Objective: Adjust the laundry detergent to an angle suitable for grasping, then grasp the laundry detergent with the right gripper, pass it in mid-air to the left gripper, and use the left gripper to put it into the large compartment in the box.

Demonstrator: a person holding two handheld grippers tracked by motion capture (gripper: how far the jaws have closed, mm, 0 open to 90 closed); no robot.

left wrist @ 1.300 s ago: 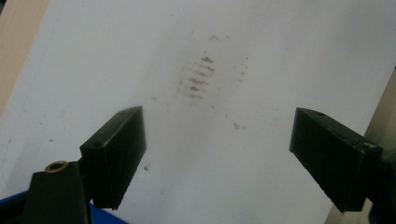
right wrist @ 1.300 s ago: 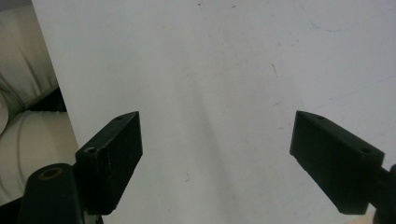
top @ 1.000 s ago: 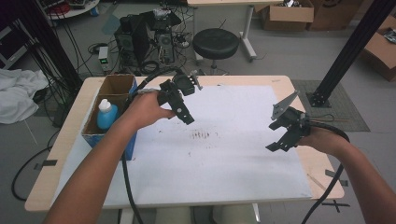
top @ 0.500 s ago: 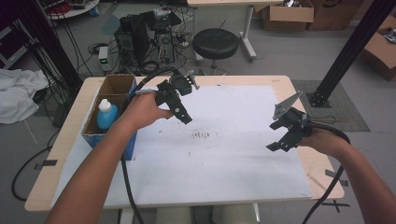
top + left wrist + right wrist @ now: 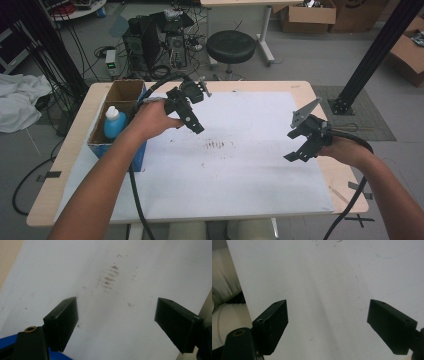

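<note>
The left tool [image 5: 192, 120] hangs over the white sheet [image 5: 240, 190] near its far left part, just beside the cardboard box [image 5: 114, 100], its jaws wide apart with nothing between them; in the left gripper view they frame a patch of brown smudges [image 5: 110, 277], which in the high view lies at the middle of the sheet [image 5: 218, 145], between the two tools and apart from both; the right tool [image 5: 302, 142] hovers near the sheet's right edge, jaws likewise spread and empty, with the grey three-cornered plate [image 5: 302, 114] standing up on top of it; the right gripper view looks down on bare white sheet with faint specks and a pale cushion [image 5: 224, 307] past its edge; against the picture half a second ago both tools sit almost where they were, the left perhaps a touch nearer the smudges, the right unchanged; the cardboard box on the left of the tabletop [image 5: 250, 86] has two compartments; the nearer one holds a blue bottle with a white cap [image 5: 115, 122], upright; what the farther one holds I cannot tell
</note>
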